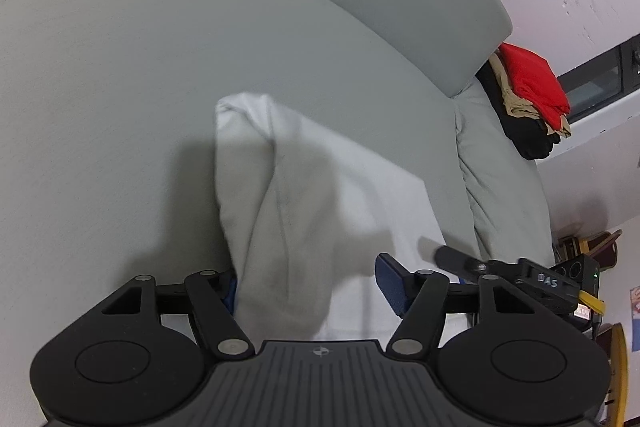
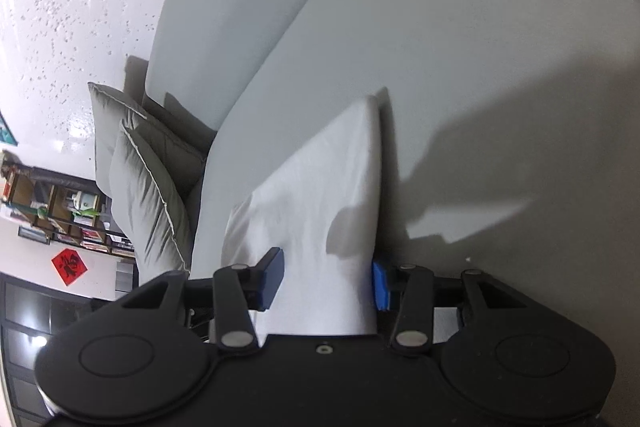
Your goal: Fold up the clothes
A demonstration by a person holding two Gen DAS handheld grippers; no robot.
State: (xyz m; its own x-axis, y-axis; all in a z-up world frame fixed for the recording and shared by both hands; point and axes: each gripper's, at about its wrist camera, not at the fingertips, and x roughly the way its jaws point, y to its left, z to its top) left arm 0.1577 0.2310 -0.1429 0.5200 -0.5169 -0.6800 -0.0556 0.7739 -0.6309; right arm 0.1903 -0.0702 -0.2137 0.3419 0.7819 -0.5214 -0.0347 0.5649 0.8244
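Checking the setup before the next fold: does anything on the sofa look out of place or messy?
Nothing is spilled or damaged. The white garment lies bunched and creased on the sofa seat, only partly folded. A heap of red, tan and black clothes sits unfolded at the sofa's far end.

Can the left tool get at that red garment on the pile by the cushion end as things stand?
Probably not. The red garment lies atop the clothes pile at the far end of the sofa, well beyond the left tool, whose jaws straddle the white garment. Nothing blocks the way; it's simply far.
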